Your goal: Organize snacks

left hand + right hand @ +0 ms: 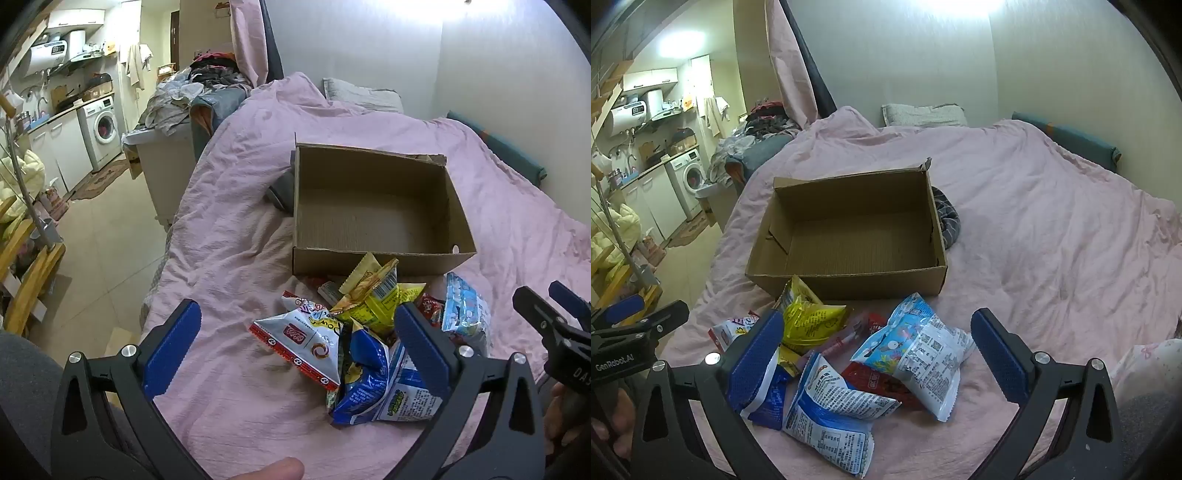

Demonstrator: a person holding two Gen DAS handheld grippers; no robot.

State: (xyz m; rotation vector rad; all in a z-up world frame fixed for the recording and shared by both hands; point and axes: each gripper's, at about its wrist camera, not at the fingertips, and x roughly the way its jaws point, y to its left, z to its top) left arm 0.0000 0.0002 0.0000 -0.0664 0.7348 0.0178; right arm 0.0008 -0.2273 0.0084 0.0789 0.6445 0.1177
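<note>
An open, empty cardboard box (373,206) (849,236) sits on the pink bed cover. In front of it lies a pile of snack packets: a white and red packet (306,343), a yellow packet (369,295) (809,317), blue and white packets (380,384) (834,413) and a light blue packet (465,310) (916,350). My left gripper (299,347) is open and empty, above the left of the pile. My right gripper (879,354) is open and empty, above the right of the pile. Each gripper shows at the edge of the other's view.
The pink bed cover (1052,229) stretches to the right and behind the box. A striped grey cloth (947,221) lies against the box's far side. Pillows (923,114) lie at the wall. The bed's left edge drops to the floor (103,251).
</note>
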